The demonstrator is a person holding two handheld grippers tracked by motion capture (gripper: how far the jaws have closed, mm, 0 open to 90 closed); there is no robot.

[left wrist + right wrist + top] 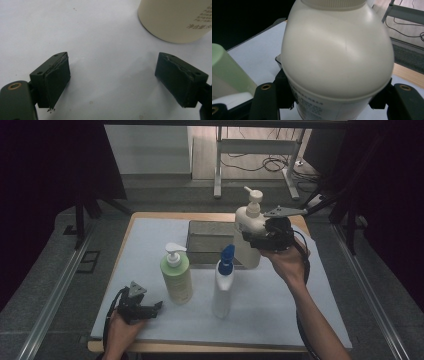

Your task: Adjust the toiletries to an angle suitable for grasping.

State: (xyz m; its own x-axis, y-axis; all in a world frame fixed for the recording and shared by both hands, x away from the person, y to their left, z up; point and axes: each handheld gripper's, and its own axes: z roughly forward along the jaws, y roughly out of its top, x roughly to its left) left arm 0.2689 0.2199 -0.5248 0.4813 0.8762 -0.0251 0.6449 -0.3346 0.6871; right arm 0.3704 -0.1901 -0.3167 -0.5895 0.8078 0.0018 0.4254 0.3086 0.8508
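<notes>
Cream bottle: a cream pump bottle (248,227) with a rounded shoulder and a pump head, upright at the far right of the table, in front of the tray.
Right gripper: the right gripper (260,240) pinches the bottle's body, a jaw on each side.
Right gripper view: fine printed text low on the bottle's (337,65) front.
Left gripper: the left gripper (150,310), near left, jaws spread, nothing between.
Neighbours: green pump bottle (176,275) and blue-capped white bottle (223,285) at centre; grey tray (210,242) behind.
Table: white mat (280,305).
</notes>
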